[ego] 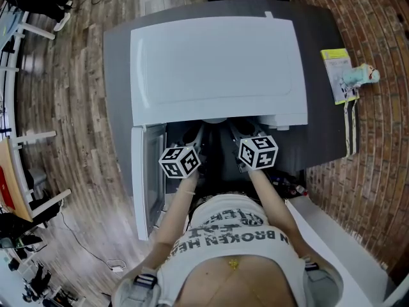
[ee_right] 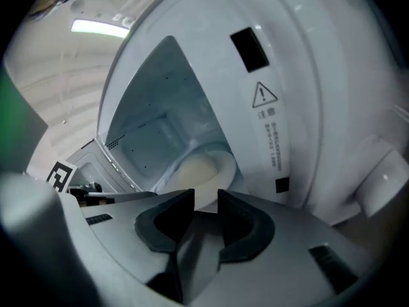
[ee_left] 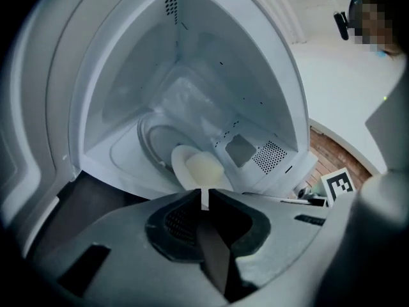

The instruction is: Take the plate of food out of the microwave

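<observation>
The white microwave [ego: 217,62] stands on a dark grey table [ego: 319,133] with its door [ego: 139,178] swung open to the left. Inside, near the front of the cavity, is a white plate [ee_left: 182,165] with pale food [ee_left: 203,168] on it; the same plate [ee_right: 227,165] appears in the right gripper view. My left gripper [ee_left: 204,198] is shut on the plate's near rim, a thin white strip between its jaws. My right gripper [ee_right: 206,203] is open, its jaws standing either side of the rim without pressing. In the head view only both marker cubes [ego: 180,162] [ego: 258,152] show.
A glass turntable [ee_left: 150,139] lies on the cavity floor behind the plate. The control panel [ee_right: 275,126] flanks the opening on the right. A yellow packet [ego: 337,75] and a small bottle [ego: 361,77] lie at the table's right edge. Brick floor lies to the right.
</observation>
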A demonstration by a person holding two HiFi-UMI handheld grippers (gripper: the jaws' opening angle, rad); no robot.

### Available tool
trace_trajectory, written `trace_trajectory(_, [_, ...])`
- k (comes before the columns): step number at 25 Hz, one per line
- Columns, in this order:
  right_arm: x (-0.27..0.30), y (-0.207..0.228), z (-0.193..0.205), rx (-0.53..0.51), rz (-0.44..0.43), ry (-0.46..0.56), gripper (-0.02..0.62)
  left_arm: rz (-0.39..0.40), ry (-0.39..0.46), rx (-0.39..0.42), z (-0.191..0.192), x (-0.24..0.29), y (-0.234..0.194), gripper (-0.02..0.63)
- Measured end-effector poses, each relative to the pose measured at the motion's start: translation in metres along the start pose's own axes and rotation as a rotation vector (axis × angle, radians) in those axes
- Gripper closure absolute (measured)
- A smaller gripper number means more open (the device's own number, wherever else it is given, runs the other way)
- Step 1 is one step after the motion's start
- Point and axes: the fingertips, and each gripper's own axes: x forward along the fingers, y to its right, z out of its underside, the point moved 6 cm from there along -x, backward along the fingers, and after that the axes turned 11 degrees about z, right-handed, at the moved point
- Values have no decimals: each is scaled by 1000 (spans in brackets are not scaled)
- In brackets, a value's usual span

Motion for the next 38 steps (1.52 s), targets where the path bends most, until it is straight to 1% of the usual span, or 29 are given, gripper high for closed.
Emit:
trace_trajectory(2, [2, 3, 4, 56, 3, -14, 459, 16, 18, -36, 1, 1, 0, 580])
trace_trajectory(5, [6, 5, 7, 120, -12, -33, 431, 14, 42, -92, 4, 1, -3, 544])
trace_trajectory(10, [12, 8, 7, 249, -67, -56, 425, -22, 87, -196, 8, 0, -10, 483])
trace_trajectory(13, [16, 10, 9, 318, -89, -78, 425, -19, 124, -307, 9, 3, -17, 439])
trace_trajectory(15, [20, 12, 9, 368, -107, -91, 425, -5, 155, -384, 8, 6, -21, 434])
trace_trajectory(17, [23, 13, 9, 420, -124, -101, 425, 4, 174, -425, 7, 8, -24, 434])
trace_trajectory(20, [25, 14, 8, 469, -136, -116, 426, 19, 174, -445, 7, 13, -25, 434])
trace_trajectory(23, [26, 16, 8, 500, -125, -138, 435, 28, 174, -479, 7, 18, -27, 434])
trace_trajectory(26, [28, 17, 11, 521, -113, -158, 502, 22, 179, -508, 8, 20, -29, 434])
trace_trajectory(27, [28, 17, 11, 530, -117, -158, 503, 14, 180, -512, 8, 20, -30, 434])
trace_trajectory(29, [29, 16, 10, 551, -129, -150, 534, -2, 180, -515, 9, 20, -31, 436])
trace_trajectory(33, [29, 16, 10, 574, -146, -142, 543, -5, 179, -524, 11, 19, -32, 459])
trace_trajectory(38, [26, 17, 10, 598, -167, -146, 551, 32, 183, -531, 8, 17, -28, 459])
